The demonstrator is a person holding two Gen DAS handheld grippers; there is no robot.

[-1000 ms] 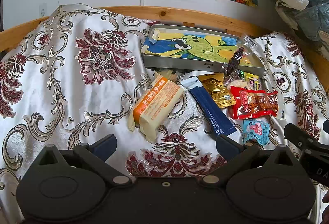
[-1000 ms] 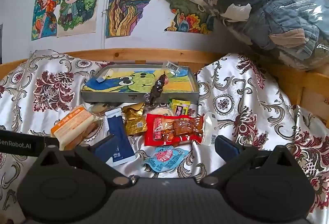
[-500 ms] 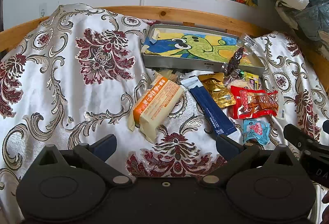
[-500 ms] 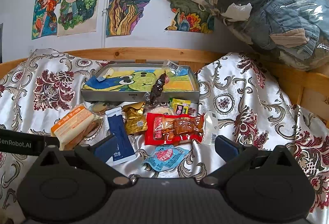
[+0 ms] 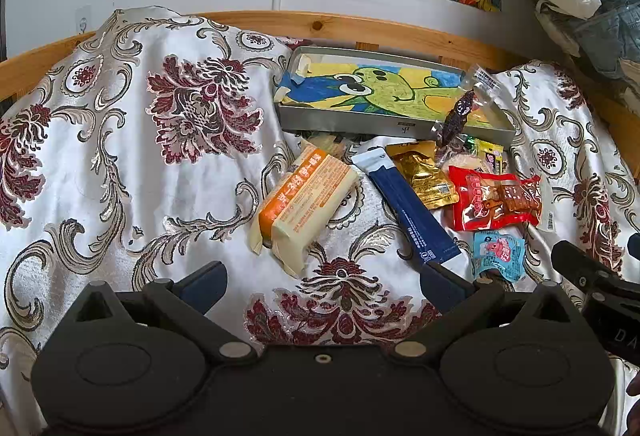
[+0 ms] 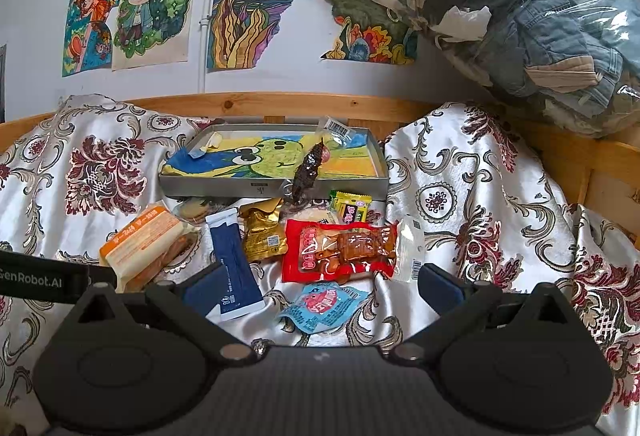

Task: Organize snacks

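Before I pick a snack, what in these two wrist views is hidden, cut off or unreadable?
- Round pale snack: both views, mostly covered by the red meat packet and the gold foil pouch.
- Biscuits below the grey metal tray: right view, partly hidden behind the orange-and-cream packet.
- Dark blue sachet: its small print is unreadable; the right hand-held gripper covers its lower left corner.
- Right hand-held gripper in the left view: cut off by the frame edge.
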